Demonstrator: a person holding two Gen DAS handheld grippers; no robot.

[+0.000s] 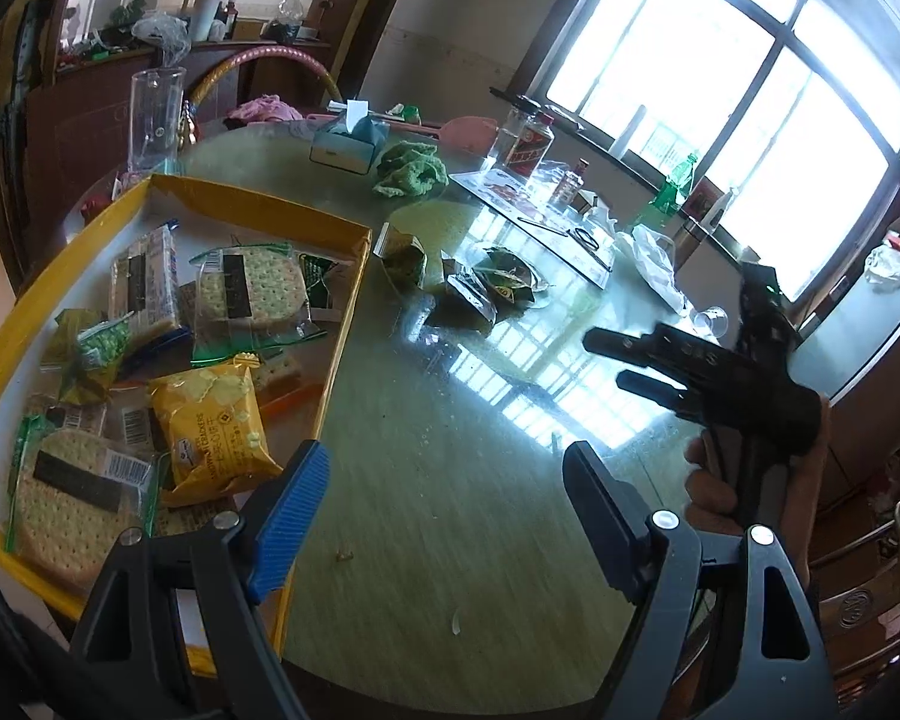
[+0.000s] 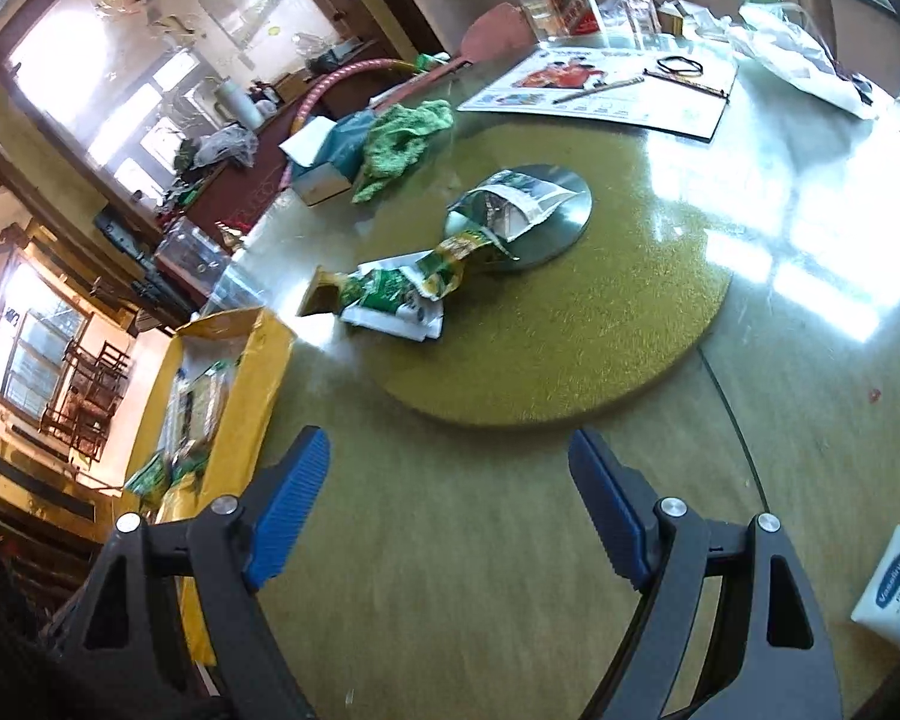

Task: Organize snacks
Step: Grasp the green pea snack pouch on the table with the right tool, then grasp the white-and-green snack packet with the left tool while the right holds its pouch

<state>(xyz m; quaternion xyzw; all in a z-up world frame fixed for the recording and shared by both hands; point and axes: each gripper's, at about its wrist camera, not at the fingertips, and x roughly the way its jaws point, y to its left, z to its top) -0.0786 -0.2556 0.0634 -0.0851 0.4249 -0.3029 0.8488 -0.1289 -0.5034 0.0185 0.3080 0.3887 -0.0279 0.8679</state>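
While both tongs, the left tongs (image 1: 444,516) and the right tongs (image 2: 450,510), stand released and empty, the loose snack packets (image 2: 408,294) lie ahead on the table (image 2: 480,570), up-left of the right tongs, the nearer, beside the yellow box (image 1: 330,228).

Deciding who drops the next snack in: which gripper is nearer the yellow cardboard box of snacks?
Left. The left gripper hangs at the yellow cardboard box, one finger overlapping its near corner. The right gripper sits out over the green table, beside the box.
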